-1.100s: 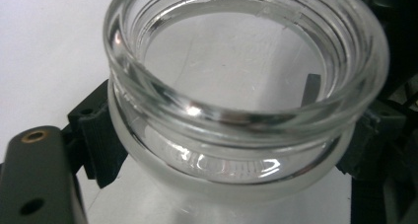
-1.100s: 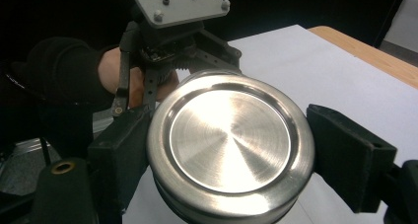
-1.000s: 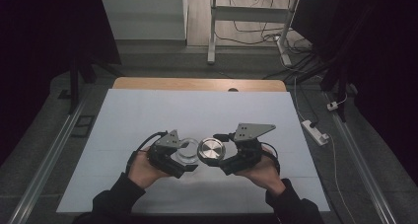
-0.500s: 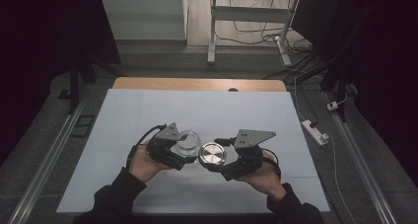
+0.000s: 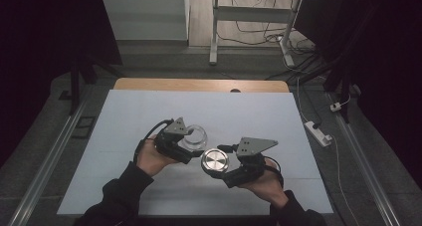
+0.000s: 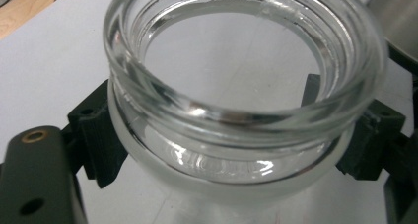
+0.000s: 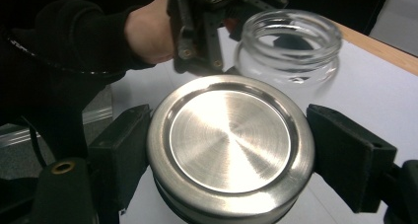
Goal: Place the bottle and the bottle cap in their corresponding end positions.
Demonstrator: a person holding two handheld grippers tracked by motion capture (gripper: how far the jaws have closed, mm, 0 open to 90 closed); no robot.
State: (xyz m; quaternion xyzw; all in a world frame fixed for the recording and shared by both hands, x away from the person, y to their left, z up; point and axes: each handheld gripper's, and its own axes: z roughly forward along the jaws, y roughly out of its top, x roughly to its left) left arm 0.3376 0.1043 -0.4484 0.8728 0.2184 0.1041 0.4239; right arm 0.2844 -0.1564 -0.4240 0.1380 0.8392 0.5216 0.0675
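A clear glass jar [image 5: 195, 137] with an open threaded mouth is held in my left gripper [image 5: 191, 142]; the left gripper view has the jar [image 6: 236, 110] clamped between the two black pads [image 6: 96, 135]. A round brushed-metal lid [image 5: 215, 161] is held flat, top up, in my right gripper [image 5: 216, 162], just right of and nearer than the jar. In the right gripper view the lid [image 7: 229, 140] sits between the black pads [image 7: 352, 152], with the jar [image 7: 288, 49] and the left gripper behind it. Lid and jar are apart.
Both hands work over a pale table top [image 5: 149, 111] with a wooden strip [image 5: 199, 84] along its far edge. A white power strip [image 5: 318, 132] lies on the floor to the right, and a metal stand [image 5: 215, 27] rises beyond the table.
The lid, which sat over the jar between the two grippers, has come off. The right gripper has carried it right and toward the person; the left gripper has drawn the jar away to the left.
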